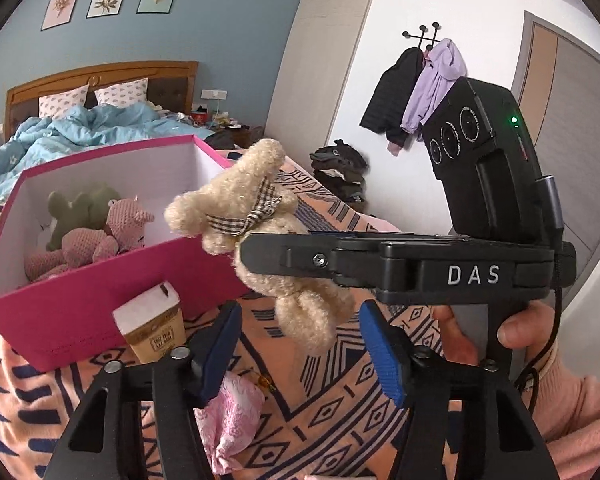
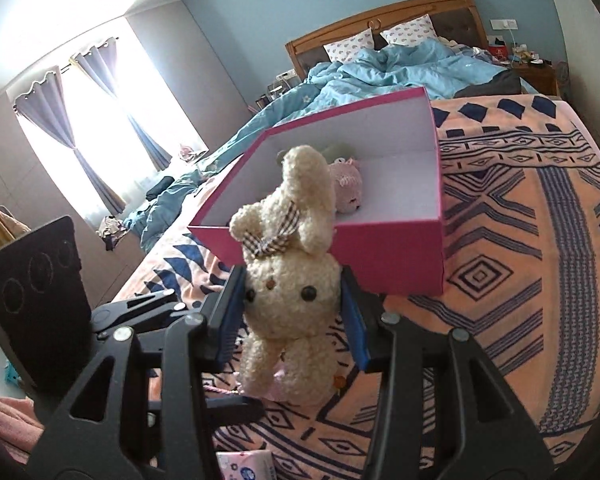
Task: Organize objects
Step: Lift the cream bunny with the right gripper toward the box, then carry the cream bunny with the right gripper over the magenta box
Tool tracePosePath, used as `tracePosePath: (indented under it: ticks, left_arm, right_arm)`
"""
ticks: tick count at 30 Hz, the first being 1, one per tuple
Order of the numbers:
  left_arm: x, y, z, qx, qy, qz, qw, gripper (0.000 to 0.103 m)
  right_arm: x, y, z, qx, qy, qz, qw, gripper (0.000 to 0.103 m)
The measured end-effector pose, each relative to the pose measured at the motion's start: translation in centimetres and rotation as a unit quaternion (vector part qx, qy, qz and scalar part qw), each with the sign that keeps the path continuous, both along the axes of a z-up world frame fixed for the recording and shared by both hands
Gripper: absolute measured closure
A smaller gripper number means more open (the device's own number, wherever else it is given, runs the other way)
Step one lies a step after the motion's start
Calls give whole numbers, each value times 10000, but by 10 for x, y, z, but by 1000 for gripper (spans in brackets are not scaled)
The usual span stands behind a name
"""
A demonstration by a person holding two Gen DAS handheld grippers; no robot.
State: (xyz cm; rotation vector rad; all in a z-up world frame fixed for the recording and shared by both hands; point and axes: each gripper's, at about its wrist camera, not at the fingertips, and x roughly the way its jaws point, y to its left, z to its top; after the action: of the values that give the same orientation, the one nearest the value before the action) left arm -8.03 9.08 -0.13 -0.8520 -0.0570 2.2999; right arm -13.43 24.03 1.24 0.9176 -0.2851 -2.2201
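Note:
My right gripper (image 2: 296, 300) is shut on a cream plush rabbit (image 2: 292, 272) with a checked bow, held by its head above the patterned bedspread, just in front of the open pink box (image 2: 400, 248). In the left wrist view the rabbit (image 1: 256, 216) hangs from the right gripper (image 1: 268, 258) beside the box (image 1: 100, 292). A pink knitted pig (image 1: 96, 240) and a green plush (image 1: 76, 208) lie in the box. My left gripper (image 1: 300, 348) is open and empty, low over the bedspread.
A small beige carton (image 1: 152, 324) stands against the box front. A pink fabric pouch (image 1: 232, 416) lies under the left gripper. A tissue pack (image 2: 248, 464) lies near the bed's edge. A rumpled blue duvet (image 2: 380, 72) is behind the box.

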Motion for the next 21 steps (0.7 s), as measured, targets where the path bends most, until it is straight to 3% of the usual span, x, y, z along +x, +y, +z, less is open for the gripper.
tracePosePath:
  ticks: [8, 21]
  left_arm:
    - [-21, -1, 15, 49, 41, 101, 9999, 59]
    - [-64, -5, 28, -43, 34, 324, 9995, 63]
  right_arm:
    - [-10, -8, 20, 60, 223, -17, 9997, 55]
    - [-52, -16, 39, 160, 263, -132, 9994, 55]
